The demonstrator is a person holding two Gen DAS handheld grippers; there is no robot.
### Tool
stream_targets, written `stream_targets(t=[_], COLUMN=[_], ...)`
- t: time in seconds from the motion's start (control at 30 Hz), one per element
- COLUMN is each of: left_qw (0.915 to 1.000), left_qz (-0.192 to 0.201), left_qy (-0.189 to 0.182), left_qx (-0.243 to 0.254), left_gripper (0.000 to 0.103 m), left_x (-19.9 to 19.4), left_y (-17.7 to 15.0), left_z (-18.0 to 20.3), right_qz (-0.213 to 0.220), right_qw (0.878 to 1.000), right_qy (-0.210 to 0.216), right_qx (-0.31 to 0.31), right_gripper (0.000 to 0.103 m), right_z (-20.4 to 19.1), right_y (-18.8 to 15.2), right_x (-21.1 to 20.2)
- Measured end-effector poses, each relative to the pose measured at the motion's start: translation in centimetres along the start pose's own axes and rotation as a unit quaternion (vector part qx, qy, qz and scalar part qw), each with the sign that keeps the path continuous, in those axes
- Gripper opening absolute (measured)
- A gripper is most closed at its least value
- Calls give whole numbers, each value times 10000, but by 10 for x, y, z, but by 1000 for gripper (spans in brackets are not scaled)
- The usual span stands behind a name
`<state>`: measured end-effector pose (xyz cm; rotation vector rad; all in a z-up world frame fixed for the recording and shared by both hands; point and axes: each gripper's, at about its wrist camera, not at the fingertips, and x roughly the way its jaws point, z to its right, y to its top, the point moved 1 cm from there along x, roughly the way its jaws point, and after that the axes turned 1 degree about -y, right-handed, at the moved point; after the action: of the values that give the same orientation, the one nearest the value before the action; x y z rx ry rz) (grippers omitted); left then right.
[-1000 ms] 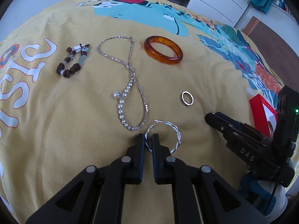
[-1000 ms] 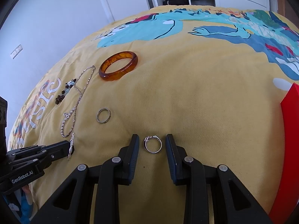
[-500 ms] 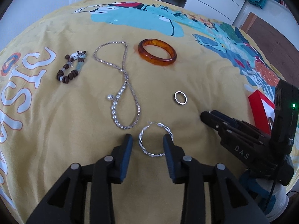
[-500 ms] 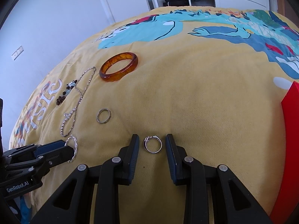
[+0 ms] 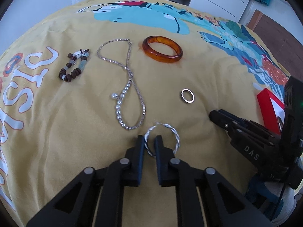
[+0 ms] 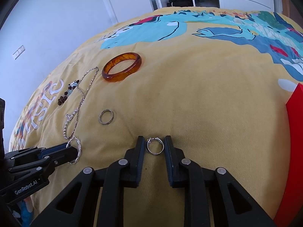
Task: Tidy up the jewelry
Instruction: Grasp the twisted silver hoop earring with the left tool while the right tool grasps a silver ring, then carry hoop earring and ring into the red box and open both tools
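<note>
Twisted silver hoop earring, light, stiff and slippery, lying near on the yellow bedspread with its left rim clenched in the left gripper jaws; best held across that thin wire. Small silver ring between the closing right gripper jaws, pads not yet pressing. Farther off: plain band ring, necklace, amber bangle, red box at right.

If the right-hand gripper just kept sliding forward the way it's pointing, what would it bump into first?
The small silver ring already lying between the right gripper's closing jaws. Past it, the line looks like bare yellow bedspread; the amber bangle and plain ring seem off to the left, though depth is hard to judge.
</note>
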<state>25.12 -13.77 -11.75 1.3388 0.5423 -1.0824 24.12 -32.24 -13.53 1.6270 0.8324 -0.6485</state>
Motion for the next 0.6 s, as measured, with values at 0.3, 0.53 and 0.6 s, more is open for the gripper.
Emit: stream_targets(t=[0.3,0.53,0.6], left_qw=[9999,9997,9995], left_qz=[-44,9,31], left_qy=[-144,-250,-320], left_qx=[-21,31,56], left_gripper=[5,5,5], left_x=[-17,-43,-49], left_y=[-10,-14,-14], left_z=[2,16,23], right_qz=[41,142,236], right_qw=[10000,9998,9996], right_qy=[-38,25,37], right_qx=[80,112,121], right_gripper=[18,18,18], right_z=[-5,-14,-13], right_y=[-10,-24,-26], right_x=[-18,-55,-71])
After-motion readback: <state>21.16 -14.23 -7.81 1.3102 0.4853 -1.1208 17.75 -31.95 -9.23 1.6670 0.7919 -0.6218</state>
